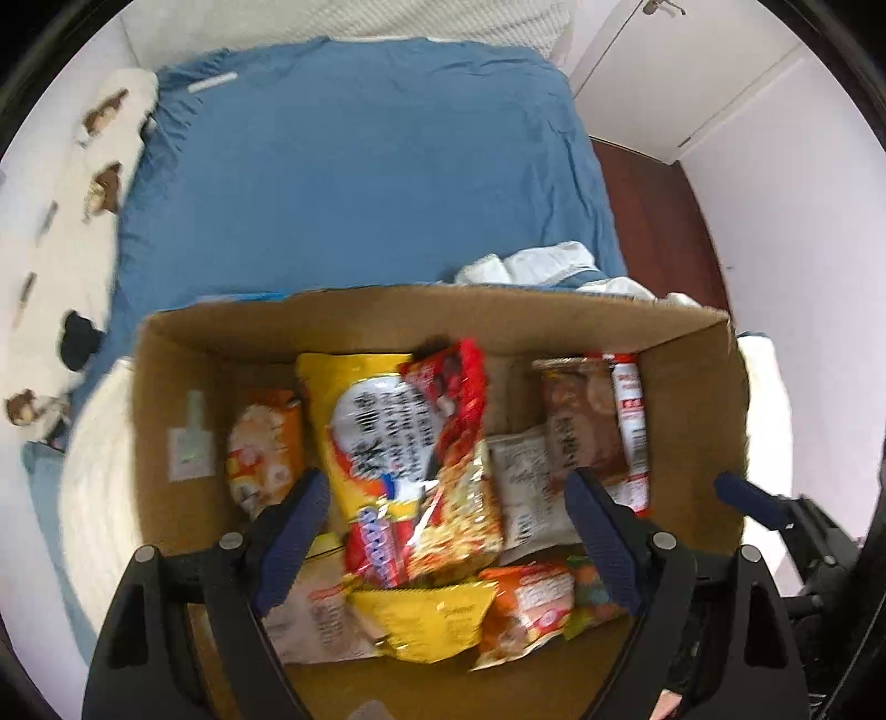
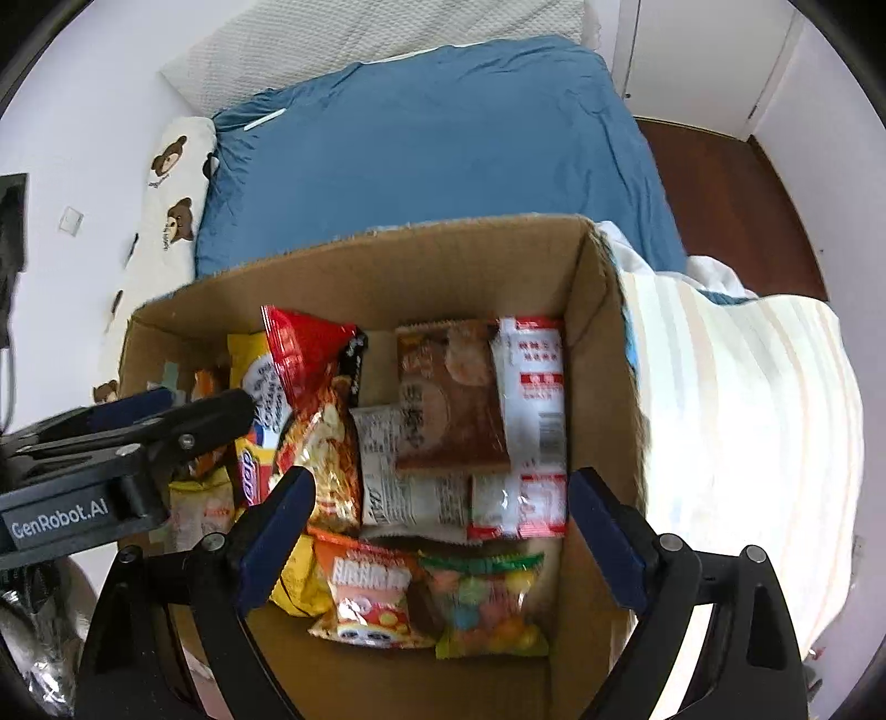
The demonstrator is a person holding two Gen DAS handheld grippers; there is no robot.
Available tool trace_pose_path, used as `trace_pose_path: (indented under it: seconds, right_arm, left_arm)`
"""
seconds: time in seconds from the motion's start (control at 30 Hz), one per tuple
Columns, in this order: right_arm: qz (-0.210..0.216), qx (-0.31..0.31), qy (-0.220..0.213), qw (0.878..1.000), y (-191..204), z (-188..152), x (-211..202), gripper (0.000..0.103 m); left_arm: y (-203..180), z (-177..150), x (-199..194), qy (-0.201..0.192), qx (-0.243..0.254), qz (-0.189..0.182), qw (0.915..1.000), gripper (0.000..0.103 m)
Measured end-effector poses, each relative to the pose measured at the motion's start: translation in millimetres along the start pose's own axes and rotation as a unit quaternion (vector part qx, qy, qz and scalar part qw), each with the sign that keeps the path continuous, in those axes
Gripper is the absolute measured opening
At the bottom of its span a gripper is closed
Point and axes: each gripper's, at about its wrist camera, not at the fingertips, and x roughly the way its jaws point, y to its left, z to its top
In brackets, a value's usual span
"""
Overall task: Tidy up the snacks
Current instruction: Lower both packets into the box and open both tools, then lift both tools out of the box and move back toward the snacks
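Snack packets (image 2: pixel 454 421) lie heaped in the cardboard box (image 2: pixel 387 266) on the blue bed (image 2: pixel 443 138), left tool (image 1: pixel 446 498) and right tool (image 2: pixel 440 498) both spread apart and empty above them; likely risk: jaws snagging two overlapped slippery packets together.

Blue bedspread (image 1: pixel 354 166) filling my view, white textured headboard (image 2: pixel 354 39) behind, bear-print pillow (image 2: pixel 171 183) at left, dark wood floor (image 2: pixel 736 194) (reddish), white wall and doors (image 1: pixel 692 72), striped pale blanket (image 2: pixel 736 421) brightly lit
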Motion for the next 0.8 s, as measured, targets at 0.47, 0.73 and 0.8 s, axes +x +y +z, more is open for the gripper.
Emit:
trace_pose_path:
  seconds: [0.47,0.73,0.8]
  right_arm:
    - [-0.013,-0.002,-0.035,0.999,9,-63,-48,0.095]
    - [-0.012,-0.013,-0.069,0.997,22,-103,-83,0.095]
    - [-0.01,-0.014,-0.086,0.996,25,-117,-97,0.095]
  left_arm:
    - [9,-71,-52,-0.055,0.008,0.032,0.9979,0.086]
    - [5,-118,-97,-0.111,0.019,0.039,0.9929,0.086]
    - [5,-132,-110,-0.131,0.018,0.039,0.9905,0.086]
